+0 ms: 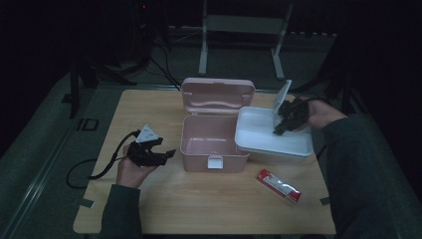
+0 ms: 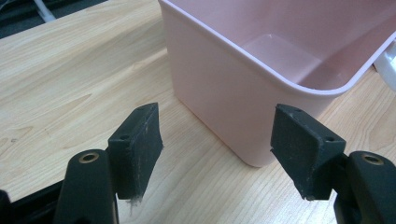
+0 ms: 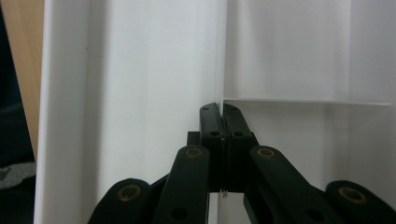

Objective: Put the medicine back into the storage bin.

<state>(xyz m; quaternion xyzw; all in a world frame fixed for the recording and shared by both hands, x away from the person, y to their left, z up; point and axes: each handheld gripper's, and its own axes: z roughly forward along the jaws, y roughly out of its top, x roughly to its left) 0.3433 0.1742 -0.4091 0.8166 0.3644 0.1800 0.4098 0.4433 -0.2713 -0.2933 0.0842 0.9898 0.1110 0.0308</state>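
The white plastic tray [image 1: 263, 132] is a shallow rectangular insert with an upright divider wall [image 3: 224, 51] rising from its middle. It hangs tilted above the tabletop, its left edge overlapping the right rim of the open pink storage box [image 1: 211, 142], whose lid stands upright.

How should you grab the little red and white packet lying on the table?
Take the red and white packet across its two long edges, coming straight down from above. It lies flat on the table, long and thin, so its narrow width should fit between open jaws. The left tool is open and free; the right tool is shut on a thin wall of the white tray.
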